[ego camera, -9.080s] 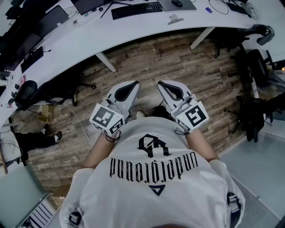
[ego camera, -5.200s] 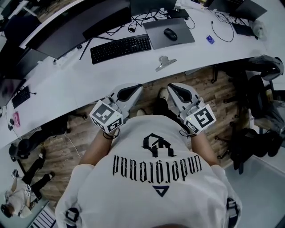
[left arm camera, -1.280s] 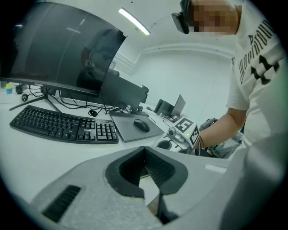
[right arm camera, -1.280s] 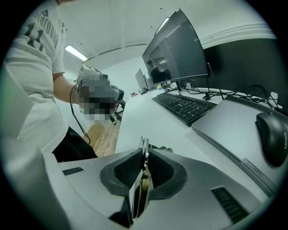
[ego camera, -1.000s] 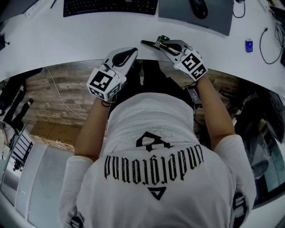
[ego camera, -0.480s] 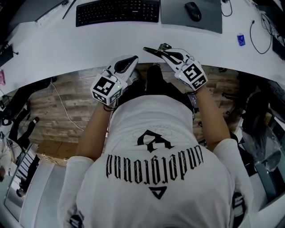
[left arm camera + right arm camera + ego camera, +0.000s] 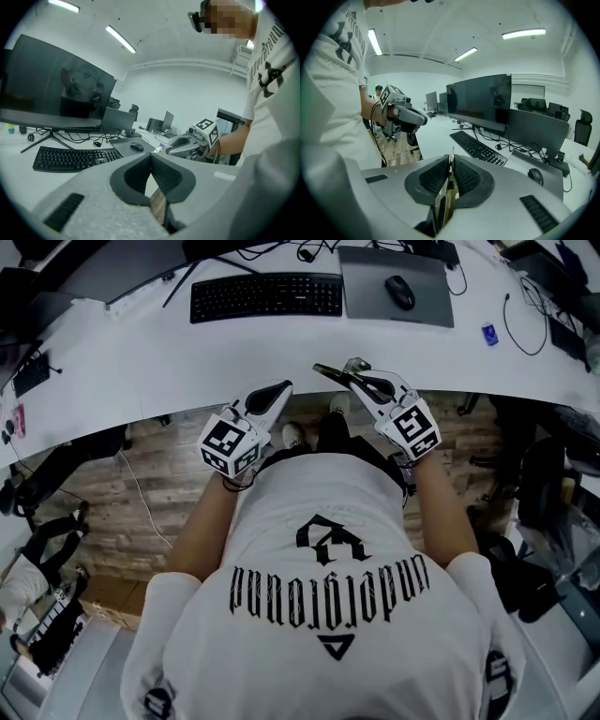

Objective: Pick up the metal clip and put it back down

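The metal clip [image 7: 330,372] is held at the tip of my right gripper [image 7: 352,372], sticking out to the left just above the white desk's near edge [image 7: 141,367]. In the right gripper view the jaws are closed on a thin metal sheet of the clip [image 7: 451,159]. My left gripper [image 7: 279,388] hovers beside it over the desk edge, shut with nothing in it. In the left gripper view the jaws [image 7: 151,157] meet, and the right gripper [image 7: 183,145] shows beyond them. The right gripper view shows the left gripper [image 7: 410,116] at left.
On the desk behind lie a black keyboard [image 7: 267,297], a mouse [image 7: 399,292] on a grey mat [image 7: 367,273] and a small blue object [image 7: 488,334]. Monitors [image 7: 483,101] stand at the back. Office chairs [image 7: 553,474] and wooden floor [image 7: 141,493] lie below.
The clip, which lay on the desk seconds ago, is now in my right gripper. In the last second both grippers have drawn back slightly from the desk, the clip still held.
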### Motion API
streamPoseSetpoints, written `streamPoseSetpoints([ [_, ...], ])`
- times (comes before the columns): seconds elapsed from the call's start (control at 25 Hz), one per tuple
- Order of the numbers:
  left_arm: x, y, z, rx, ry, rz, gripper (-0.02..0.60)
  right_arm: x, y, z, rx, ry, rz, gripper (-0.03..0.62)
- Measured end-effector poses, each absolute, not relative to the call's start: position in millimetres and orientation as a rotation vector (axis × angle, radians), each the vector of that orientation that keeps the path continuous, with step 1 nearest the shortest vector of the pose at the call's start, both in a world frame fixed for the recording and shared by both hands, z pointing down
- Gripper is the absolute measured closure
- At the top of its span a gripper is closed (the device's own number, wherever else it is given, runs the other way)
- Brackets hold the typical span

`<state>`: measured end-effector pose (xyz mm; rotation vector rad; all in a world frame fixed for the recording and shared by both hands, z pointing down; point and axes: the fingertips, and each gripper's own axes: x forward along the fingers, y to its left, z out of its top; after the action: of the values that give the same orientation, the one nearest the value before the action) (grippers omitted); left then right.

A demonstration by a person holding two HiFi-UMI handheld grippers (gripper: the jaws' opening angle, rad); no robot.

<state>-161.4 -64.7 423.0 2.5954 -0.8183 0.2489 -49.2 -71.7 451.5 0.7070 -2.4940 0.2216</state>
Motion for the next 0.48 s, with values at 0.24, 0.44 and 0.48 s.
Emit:
streamPoseSetpoints([
  [0.24,-173,-46,395,2.657,-0.781,0.218,0.568,-60,-60,412,0.795,-2.503,0.117,0.556],
  [0.44,-172,-40,374,2.685,-0.811,0.192,0.568,-60,-48,381,0.804,-2.539,0.056,0.556],
  [0.48,-171,-40,370,2.689,-0.820,0.187,0.568,-59,-48,377,0.804,-2.543,0.043,0.556],
])
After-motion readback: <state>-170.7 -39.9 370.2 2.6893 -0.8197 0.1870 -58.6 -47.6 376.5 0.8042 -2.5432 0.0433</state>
